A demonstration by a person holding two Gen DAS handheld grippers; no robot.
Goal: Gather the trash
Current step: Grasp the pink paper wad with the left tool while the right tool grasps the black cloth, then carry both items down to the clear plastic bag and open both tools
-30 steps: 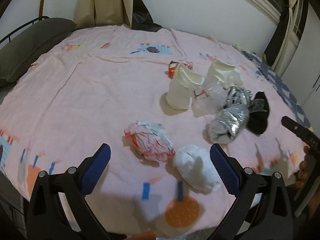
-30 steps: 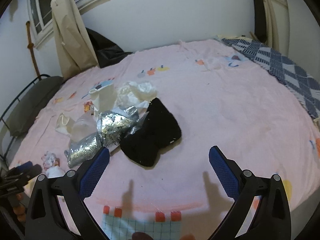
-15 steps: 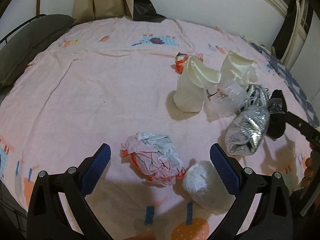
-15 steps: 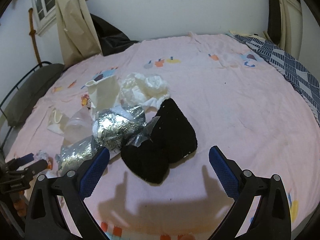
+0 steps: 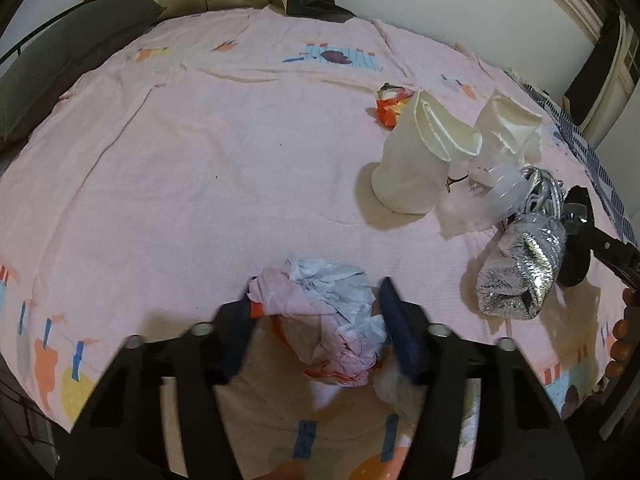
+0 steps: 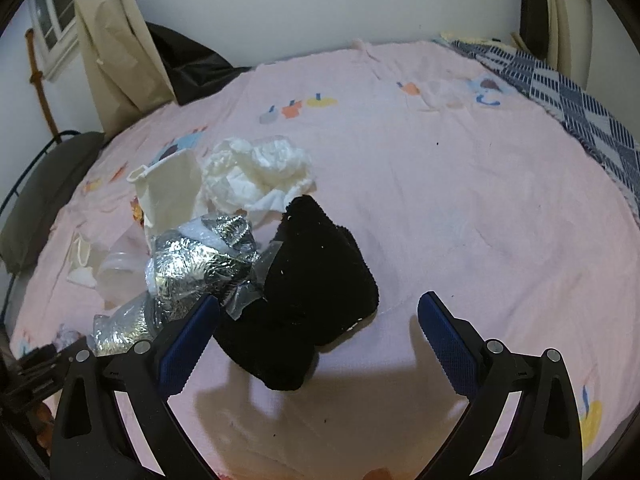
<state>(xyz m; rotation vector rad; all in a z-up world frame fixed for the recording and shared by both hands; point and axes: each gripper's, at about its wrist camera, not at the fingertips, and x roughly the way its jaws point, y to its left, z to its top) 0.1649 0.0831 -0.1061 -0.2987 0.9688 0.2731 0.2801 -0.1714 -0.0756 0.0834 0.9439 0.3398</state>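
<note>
Since a second ago my left gripper (image 5: pixel 316 316) has come down over the crumpled pink and pale-blue wrapper (image 5: pixel 324 320), and its jaws, wide apart then, are now closing with that wad between them; the blue pads appear to press both its sides. That wrapper lies on the pink bedsheet (image 5: pixel 200 168) near the bed's front edge, with a white tissue ball (image 5: pixel 394 386) just beside it, partly hidden behind the right finger. Farther back sit two crushed paper cups (image 5: pixel 416 160), a clear plastic cup (image 5: pixel 496 184), a small red-orange wrapper (image 5: pixel 390 106) and a crinkled silver foil bag (image 5: pixel 520 272). My right gripper (image 6: pixel 318 330) hangs with jaws spread wide and empty, above a black fuzzy cloth (image 6: pixel 308 288) that lies between its fingers' line of sight, untouched. Silver foil and crumpled white plastic (image 6: pixel 256 172) touch that cloth on its left. A dark pillow (image 5: pixel 60 52) rests at the bed's far left.
</note>
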